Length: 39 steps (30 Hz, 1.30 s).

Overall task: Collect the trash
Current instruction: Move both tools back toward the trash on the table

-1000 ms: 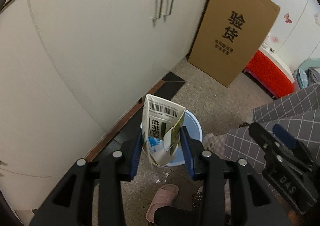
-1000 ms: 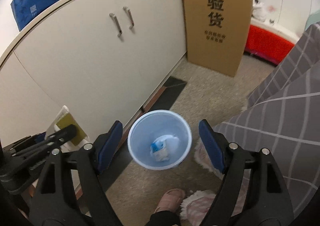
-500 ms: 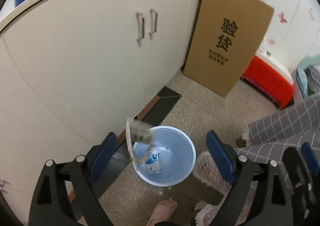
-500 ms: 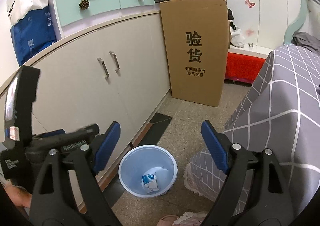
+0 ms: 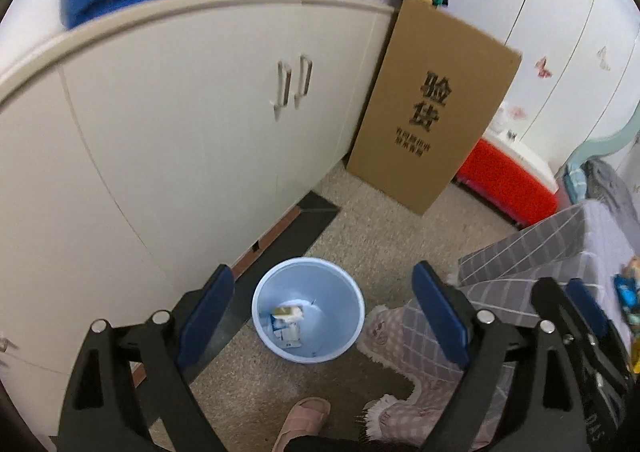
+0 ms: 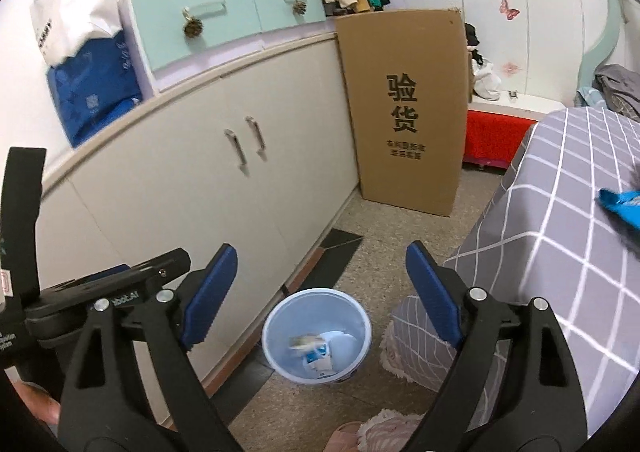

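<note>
Left gripper [image 5: 322, 306] wide, nothing between its jaws; right gripper [image 6: 320, 292] wide and empty, jaws just opening further. Both above blue bin [image 5: 352, 328] on floor beside cabinet [image 5: 192, 124]. Crumpled carton [image 5: 286, 322] lies inside bin.

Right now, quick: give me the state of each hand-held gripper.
Left hand-held gripper: open, holding nothing; its jaws have just been opening above the bin.
Right hand-held gripper: open, holding nothing; its jaws have just been opening.
</note>
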Each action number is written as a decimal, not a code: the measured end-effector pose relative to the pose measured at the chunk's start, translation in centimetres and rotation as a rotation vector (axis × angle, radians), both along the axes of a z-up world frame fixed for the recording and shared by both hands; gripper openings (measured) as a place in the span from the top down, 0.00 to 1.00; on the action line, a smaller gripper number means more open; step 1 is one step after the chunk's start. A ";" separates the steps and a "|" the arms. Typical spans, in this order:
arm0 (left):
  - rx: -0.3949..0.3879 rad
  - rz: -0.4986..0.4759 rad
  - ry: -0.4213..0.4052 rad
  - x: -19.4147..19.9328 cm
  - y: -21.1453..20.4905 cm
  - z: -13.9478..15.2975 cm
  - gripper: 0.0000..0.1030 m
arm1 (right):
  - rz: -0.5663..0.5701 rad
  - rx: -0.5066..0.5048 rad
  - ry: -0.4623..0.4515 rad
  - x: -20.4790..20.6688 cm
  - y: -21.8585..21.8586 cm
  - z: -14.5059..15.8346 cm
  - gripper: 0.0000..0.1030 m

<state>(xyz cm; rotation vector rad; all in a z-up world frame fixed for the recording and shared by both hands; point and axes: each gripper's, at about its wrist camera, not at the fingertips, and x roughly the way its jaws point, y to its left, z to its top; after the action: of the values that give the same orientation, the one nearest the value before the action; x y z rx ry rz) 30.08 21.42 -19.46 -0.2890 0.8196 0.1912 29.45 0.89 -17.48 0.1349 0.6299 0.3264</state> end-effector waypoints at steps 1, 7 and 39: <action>-0.002 -0.001 -0.017 -0.7 -0.1 0.7 0.14 | 0.011 0.014 -0.005 -0.5 -0.2 0.8 0.18; -0.006 -0.011 -0.121 -5.0 -2.1 5.7 0.14 | 0.033 0.065 -0.043 -3.5 -1.7 4.6 0.18; 0.133 -0.621 -0.087 -9.5 -43.5 10.1 0.14 | -0.622 0.131 -0.051 -19.4 -38.6 5.9 0.17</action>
<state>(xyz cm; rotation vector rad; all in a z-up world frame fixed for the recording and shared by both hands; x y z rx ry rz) 20.61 -22.11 -9.35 0.0901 0.7716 -0.3461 10.01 -37.68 -11.59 0.4344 0.4869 -0.2301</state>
